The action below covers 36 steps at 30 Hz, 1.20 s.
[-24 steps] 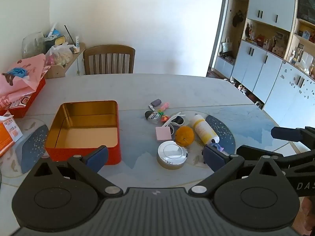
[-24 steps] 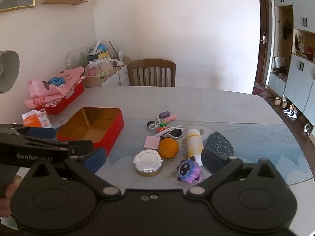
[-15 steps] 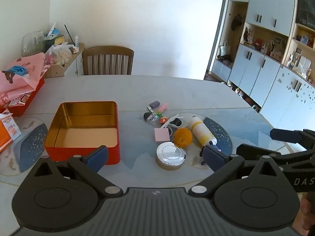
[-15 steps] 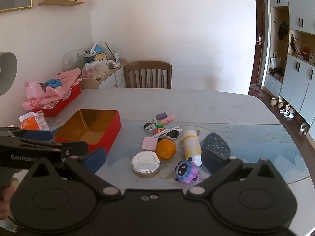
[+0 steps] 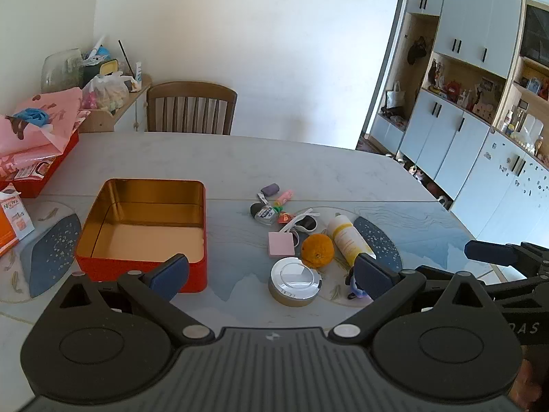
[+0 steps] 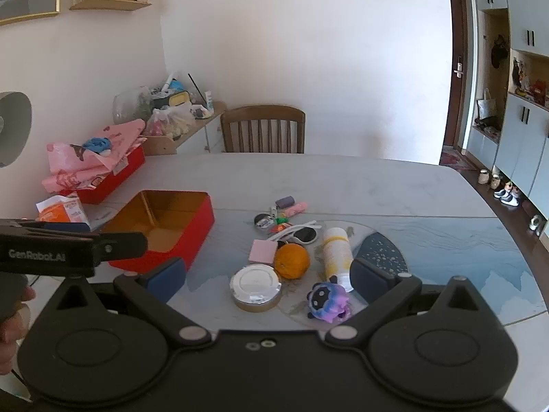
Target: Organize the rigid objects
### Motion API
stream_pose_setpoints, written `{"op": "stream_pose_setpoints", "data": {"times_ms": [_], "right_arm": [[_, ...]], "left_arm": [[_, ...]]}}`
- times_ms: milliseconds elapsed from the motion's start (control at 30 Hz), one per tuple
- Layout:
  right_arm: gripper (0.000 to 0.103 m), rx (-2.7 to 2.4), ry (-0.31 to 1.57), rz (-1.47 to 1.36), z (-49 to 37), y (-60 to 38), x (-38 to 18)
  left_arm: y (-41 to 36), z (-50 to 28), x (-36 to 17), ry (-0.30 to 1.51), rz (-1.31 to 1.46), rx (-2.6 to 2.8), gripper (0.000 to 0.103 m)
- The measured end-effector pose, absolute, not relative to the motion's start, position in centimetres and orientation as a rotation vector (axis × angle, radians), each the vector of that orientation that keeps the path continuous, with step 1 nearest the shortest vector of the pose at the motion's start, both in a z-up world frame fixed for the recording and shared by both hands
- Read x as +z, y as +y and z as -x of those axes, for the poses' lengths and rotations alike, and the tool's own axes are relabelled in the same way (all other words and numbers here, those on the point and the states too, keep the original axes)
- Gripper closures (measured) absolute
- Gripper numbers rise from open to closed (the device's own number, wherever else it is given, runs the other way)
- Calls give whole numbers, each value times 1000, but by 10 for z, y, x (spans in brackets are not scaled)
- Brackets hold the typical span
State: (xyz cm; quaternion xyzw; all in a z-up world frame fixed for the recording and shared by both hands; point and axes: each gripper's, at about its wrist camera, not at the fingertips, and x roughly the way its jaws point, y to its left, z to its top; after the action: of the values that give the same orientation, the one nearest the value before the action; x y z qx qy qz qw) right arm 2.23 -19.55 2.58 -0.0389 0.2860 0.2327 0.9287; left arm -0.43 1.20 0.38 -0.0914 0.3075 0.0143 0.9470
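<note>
An open red tin with a gold inside sits empty on the table's left. To its right lies a cluster: a round silver-lidded tin, an orange, a pink pad, a white and yellow bottle, white sunglasses, a purple toy and small bits behind. My left gripper and right gripper both hover open over the near edge, holding nothing.
A wooden chair stands at the table's far side. A red box under pink cloth and an orange carton lie at the left. Cabinets line the right wall. Blue placemats lie on the table.
Both grippers have drifted slightly, so the cluster sits a bit differently in each view. Their jaws stay wide and no object on the table has moved.
</note>
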Motion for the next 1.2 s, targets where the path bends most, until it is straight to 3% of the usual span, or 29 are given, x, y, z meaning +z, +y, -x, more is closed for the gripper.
{"op": "stream_pose_setpoints", "data": {"times_ms": [1200], "right_arm": [[3, 477, 638, 115, -65, -204, 14]], "left_arm": [[3, -33, -5, 665, 194, 58, 0]]}}
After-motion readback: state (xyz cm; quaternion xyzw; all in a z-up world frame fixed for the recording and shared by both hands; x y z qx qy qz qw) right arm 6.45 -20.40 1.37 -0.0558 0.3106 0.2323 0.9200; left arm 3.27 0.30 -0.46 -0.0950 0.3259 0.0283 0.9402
